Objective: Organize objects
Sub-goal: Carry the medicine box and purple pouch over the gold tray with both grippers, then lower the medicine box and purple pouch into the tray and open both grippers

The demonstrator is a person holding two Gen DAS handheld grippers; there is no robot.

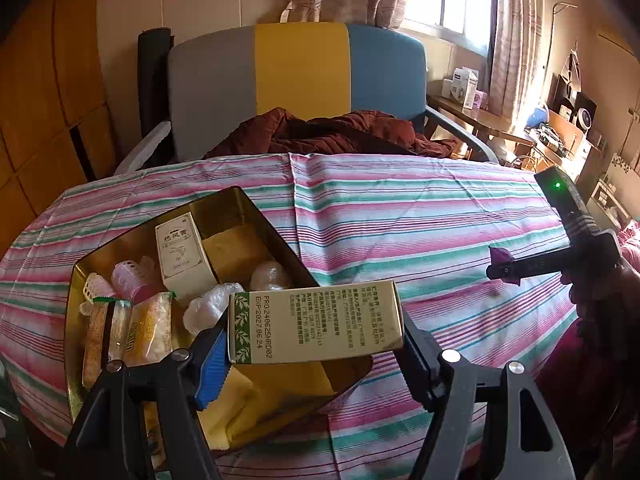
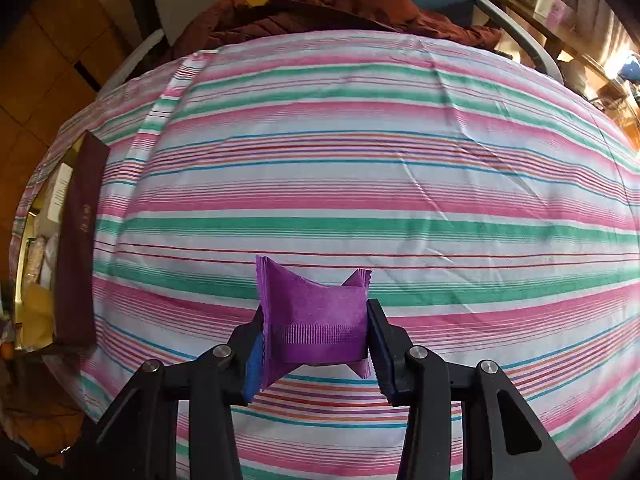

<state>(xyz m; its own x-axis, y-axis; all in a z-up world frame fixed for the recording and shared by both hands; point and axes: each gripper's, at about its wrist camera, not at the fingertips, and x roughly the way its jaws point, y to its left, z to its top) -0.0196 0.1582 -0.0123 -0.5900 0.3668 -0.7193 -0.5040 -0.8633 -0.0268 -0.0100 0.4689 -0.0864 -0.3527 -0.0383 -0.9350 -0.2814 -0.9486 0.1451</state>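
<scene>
Clamped crosswise between the fingers of the left claw [image 1: 316,344], a cream carton [image 1: 316,322] with a green leaf band and printed date text is held with its long axis running from finger to finger. Directly ahead of and beneath this claw lies the open gold tin [image 1: 256,216], already holding an upright white box [image 1: 182,256], wrapped snack bars [image 1: 128,336] and clear-wrapped pieces; free space in it is seen under the carton, at its near right end. By judgement, the carton need only be lowered there, its length aligned with the tin's long side.

Well off to the right, the right claw [image 2: 316,340] is closed on a small purple sachet [image 2: 314,316], crimped at both ends and pinched in at its middle. From this claw the tin lies far to the left, above the striped cloth [image 2: 360,160] on the table, so the left claw is judged the nearer.
</scene>
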